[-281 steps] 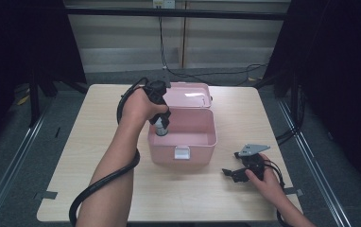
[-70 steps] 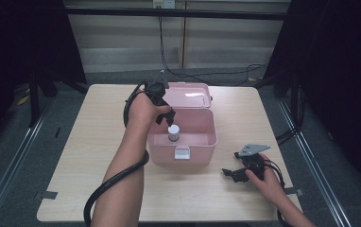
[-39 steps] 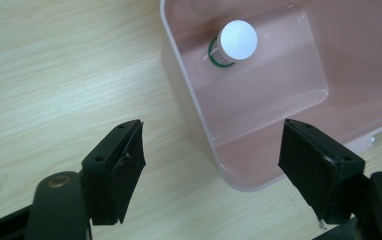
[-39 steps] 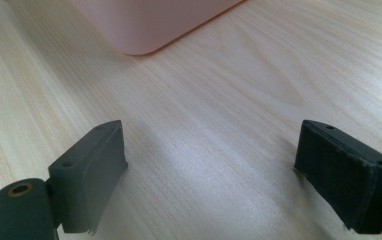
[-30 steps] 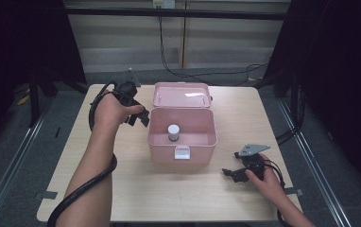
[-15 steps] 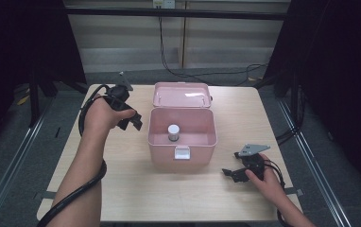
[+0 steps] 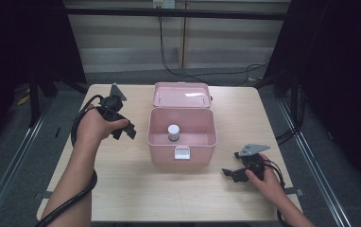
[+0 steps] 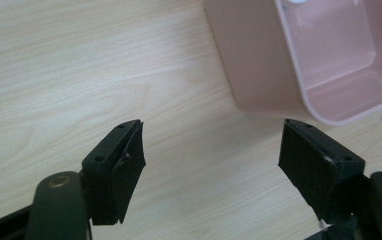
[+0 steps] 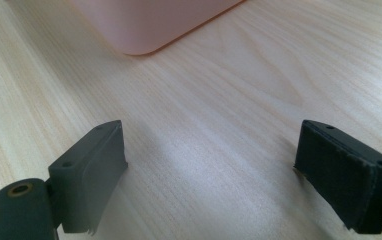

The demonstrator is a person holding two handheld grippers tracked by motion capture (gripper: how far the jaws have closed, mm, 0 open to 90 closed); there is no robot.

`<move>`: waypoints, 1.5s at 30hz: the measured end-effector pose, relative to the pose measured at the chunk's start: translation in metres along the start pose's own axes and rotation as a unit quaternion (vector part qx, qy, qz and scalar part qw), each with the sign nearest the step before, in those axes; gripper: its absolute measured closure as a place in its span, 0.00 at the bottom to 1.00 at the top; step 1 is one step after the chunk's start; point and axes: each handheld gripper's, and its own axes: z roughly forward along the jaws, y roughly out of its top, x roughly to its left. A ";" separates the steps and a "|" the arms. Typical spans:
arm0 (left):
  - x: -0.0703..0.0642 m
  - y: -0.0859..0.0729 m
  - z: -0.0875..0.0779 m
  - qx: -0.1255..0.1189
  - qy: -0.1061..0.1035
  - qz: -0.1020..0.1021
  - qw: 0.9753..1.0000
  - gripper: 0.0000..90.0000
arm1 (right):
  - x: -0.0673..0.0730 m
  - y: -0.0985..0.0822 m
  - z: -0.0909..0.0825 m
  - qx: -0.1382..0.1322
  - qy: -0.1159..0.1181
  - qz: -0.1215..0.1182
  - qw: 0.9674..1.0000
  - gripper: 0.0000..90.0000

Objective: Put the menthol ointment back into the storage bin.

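Left tongs (image 7: 125,131) agape beside pink box (image 7: 182,152); bottle (image 7: 173,132) inside

From my left claw (image 8: 211,172), the pink box (image 8: 259,65) is cut off at the top and right edges, and the white-capped bottle (image 8: 293,2) inside it is a sliver. From my right claw (image 9: 209,175), the box is a cropped corner. From above, the bottle's label is too small to read.
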 end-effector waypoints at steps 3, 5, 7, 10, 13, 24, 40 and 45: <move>0.002 -0.002 0.003 0.001 -0.002 0.000 1.000 0.29 | 0.000 0.000 0.000 0.000 0.000 0.000 1.000 0.13; 0.003 -0.005 0.007 0.001 -0.004 0.000 1.000 0.29 | 0.000 0.000 0.000 0.000 0.000 0.000 1.000 0.13; 0.005 -0.008 0.010 0.004 -0.004 0.002 1.000 0.29 | 0.000 0.000 0.000 0.000 0.000 0.000 1.000 0.13; 0.008 -0.012 0.016 0.002 -0.004 0.004 1.000 0.29 | 0.000 0.000 0.000 -0.001 0.000 0.000 1.000 0.13; 0.009 -0.015 0.020 0.002 -0.007 0.003 1.000 0.29 | 0.000 0.000 0.000 -0.001 0.000 0.000 1.000 0.13; 0.015 -0.030 0.045 0.009 -0.018 0.007 1.000 0.29 | 0.000 0.000 0.000 -0.001 0.000 0.000 1.000 0.13; 0.018 -0.049 0.074 0.023 -0.017 0.017 0.999 0.29 | 0.000 0.000 0.000 0.000 0.000 0.000 1.000 0.13; 0.020 -0.056 0.078 0.019 -0.019 0.019 0.999 0.28 | 0.000 0.000 0.000 0.000 0.000 0.000 1.000 0.13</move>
